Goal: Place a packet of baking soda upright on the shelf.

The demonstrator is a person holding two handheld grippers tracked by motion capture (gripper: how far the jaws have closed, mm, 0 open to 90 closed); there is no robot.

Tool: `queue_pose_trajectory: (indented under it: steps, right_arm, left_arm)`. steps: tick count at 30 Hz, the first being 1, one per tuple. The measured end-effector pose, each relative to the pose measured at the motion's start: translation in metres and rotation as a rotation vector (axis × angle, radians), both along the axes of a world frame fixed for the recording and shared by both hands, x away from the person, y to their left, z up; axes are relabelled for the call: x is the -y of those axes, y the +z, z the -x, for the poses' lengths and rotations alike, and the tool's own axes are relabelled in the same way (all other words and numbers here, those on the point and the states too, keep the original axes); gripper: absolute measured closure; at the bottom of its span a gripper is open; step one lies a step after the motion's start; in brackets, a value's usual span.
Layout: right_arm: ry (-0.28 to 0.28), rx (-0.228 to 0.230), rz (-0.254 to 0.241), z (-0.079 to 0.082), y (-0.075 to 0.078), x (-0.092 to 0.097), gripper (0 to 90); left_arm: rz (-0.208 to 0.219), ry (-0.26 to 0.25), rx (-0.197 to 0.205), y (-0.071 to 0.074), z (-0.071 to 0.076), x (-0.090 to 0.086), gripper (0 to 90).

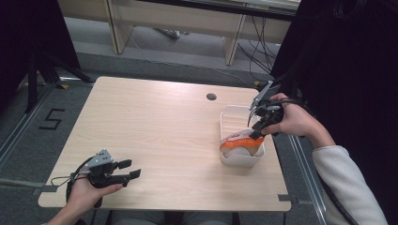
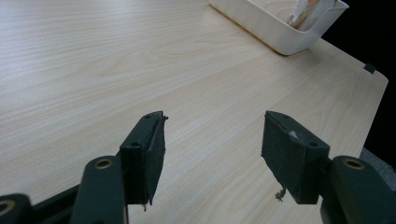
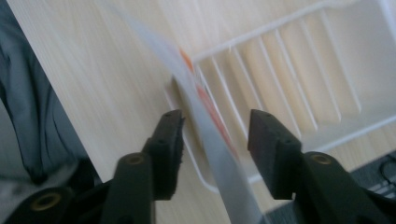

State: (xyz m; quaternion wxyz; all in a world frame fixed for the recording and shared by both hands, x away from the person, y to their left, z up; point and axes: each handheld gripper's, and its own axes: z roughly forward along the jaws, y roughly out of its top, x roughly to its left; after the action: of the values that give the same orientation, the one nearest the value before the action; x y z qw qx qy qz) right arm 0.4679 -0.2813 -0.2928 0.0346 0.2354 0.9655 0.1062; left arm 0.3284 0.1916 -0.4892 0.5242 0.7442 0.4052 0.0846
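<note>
A white slatted basket (image 1: 224, 126) stands at the table's right side. In its near end lies an orange and white packet (image 1: 237, 141). My right gripper (image 1: 256, 130) hangs over that end of the basket, tilted down at the packet. In the right gripper view its jaws are open (image 3: 214, 147) and the packet's thin, blurred edge (image 3: 204, 109) runs up between them, with a gap on each side; the basket's ribs (image 3: 285, 60) lie behind. My left gripper (image 1: 130, 169) is open near the front left corner, over bare wood (image 2: 212, 140), with nothing between its jaws.
The wooden table (image 1: 155, 126) has a round cable hole (image 1: 211, 96) at the back. The basket (image 2: 280, 28) sits close to the table's right edge. Beyond the table are grey floor and desk legs (image 1: 232, 42).
</note>
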Motion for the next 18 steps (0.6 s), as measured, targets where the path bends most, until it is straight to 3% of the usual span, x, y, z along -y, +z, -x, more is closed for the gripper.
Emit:
queue_pose_trajectory:
  steps: [3,7,11,16,17,18]
  right_arm:
    - [-0.04,0.052,-0.119,0.004,0.007,-0.01,48.4]
    - [-0.031,0.091,-0.222,0.012,0.008,-0.031,46.5]
    - [-0.005,0.096,-0.293,0.021,0.0,-0.056,46.4]
    - [-0.003,0.172,-0.39,0.028,-0.01,-0.084,46.3]
    - [-0.006,0.154,-0.392,0.031,-0.011,-0.089,46.3]
    - [0.012,0.169,-0.4,0.032,-0.013,-0.094,46.3]
  left_arm:
    - [-0.008,-0.014,0.014,0.0,-0.001,-0.001,38.6]
    - [0.001,0.001,0.003,0.0,0.0,0.0,38.4]
    - [0.002,0.003,0.001,0.0,0.0,0.0,38.4]
    - [0.008,0.003,0.001,0.0,0.0,0.0,38.1]
    - [0.006,0.003,0.001,0.001,0.0,-0.001,38.1]
    - [0.004,0.005,0.003,0.001,0.001,-0.001,38.1]
